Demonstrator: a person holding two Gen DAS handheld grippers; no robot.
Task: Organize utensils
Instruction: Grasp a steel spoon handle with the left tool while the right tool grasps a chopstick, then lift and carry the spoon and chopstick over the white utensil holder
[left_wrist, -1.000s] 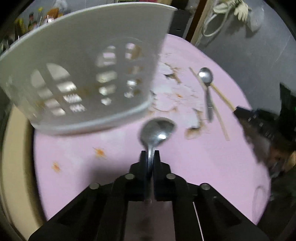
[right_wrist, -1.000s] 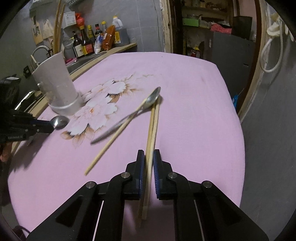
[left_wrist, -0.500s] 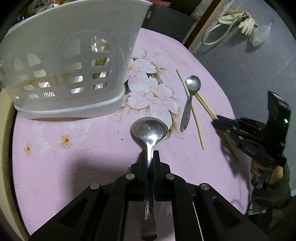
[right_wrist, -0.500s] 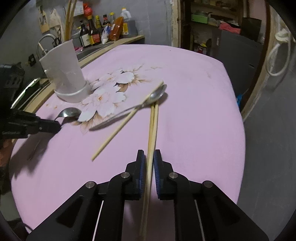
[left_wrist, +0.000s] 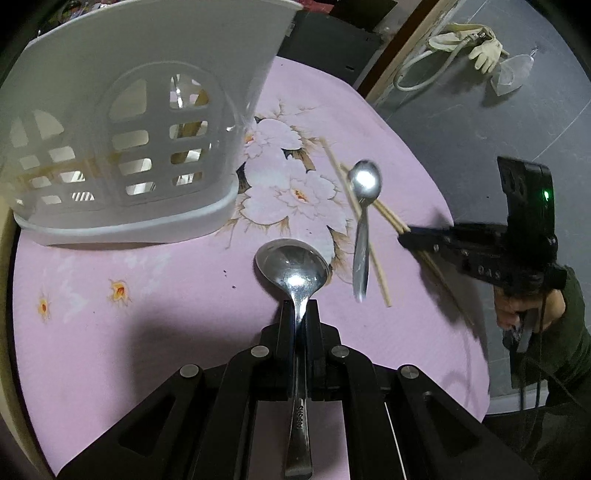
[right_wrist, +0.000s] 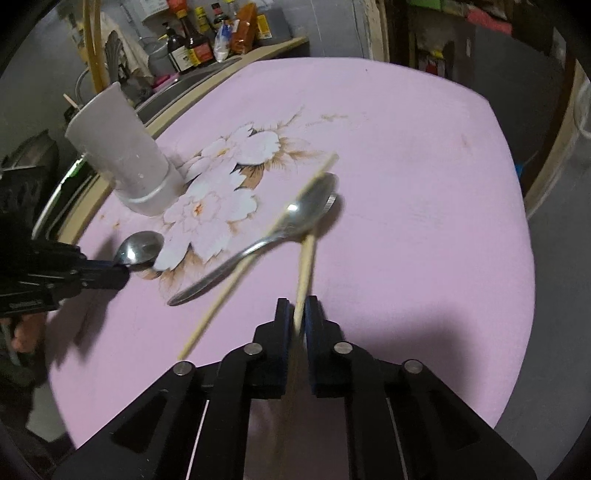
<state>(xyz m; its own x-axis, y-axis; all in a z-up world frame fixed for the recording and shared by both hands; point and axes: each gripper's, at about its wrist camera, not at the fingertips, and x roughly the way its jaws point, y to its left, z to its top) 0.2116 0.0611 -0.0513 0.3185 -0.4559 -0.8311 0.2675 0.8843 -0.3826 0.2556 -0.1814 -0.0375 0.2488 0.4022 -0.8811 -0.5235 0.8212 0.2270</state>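
On my left gripper (left_wrist: 300, 306) I see the jaws closed tight on the neck of a steel spoon (left_wrist: 291, 266). Its bowl sticks out just ahead of the fingertips and faces up, and its handle runs back between the fingers toward the camera. Ahead and to the left of those fingers stands the white slotted utensil holder (left_wrist: 122, 147), upright on the pink flowered tablecloth (left_wrist: 147, 332); through its slots I can make out something pale inside, too unclear to name. Ahead and to the right of the fingers a second spoon (left_wrist: 364, 229) lies on the cloth, its handle crossing a loose chopstick (left_wrist: 354, 218).

On my right gripper (right_wrist: 300, 308) the jaws have just been closing and now pinch a pair of chopsticks (right_wrist: 308, 254) that points forward from the fingertips; the pair is blurred, and its far end lies at the bowl of the second spoon (right_wrist: 295, 225). That spoon lies ahead and left of these fingers, beside the loose chopstick (right_wrist: 236, 273), which slants from far right to near left. Farther left I see the holder (right_wrist: 122, 155) and my left gripper (right_wrist: 122, 273) with its spoon (right_wrist: 138, 247), well apart from the right fingers. Bottles (right_wrist: 188, 40) stand on a counter beyond the table.
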